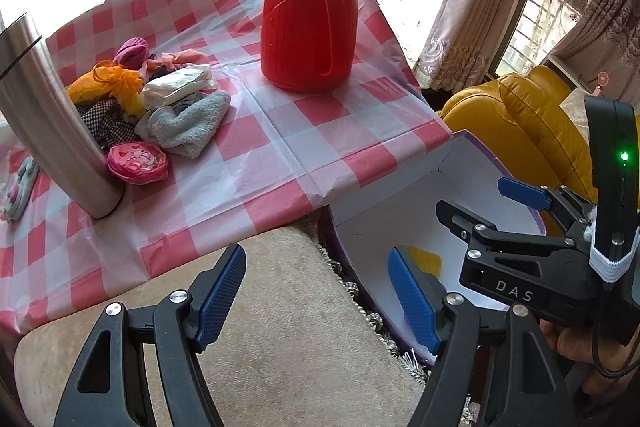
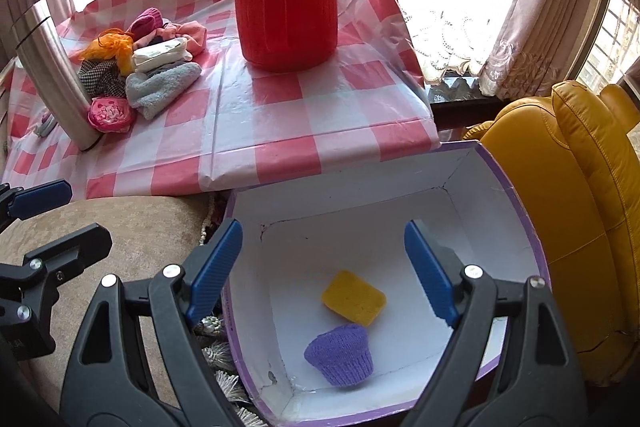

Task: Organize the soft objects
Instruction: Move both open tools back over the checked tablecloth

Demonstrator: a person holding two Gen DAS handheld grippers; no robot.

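A pile of soft things lies on the checked table at the left: a grey-blue towel, an orange cloth, a checked cloth, a pink round pouch; the pile also shows in the right wrist view. A white box with purple rim stands below the table edge, holding a yellow sponge and a purple knitted piece. My right gripper is open and empty above the box. My left gripper is open and empty over a beige cushion, left of the box.
A red jug stands mid-table. A steel flask leans at the left beside the pile. A yellow leather armchair is right of the box. The beige cushion lies in front of the table.
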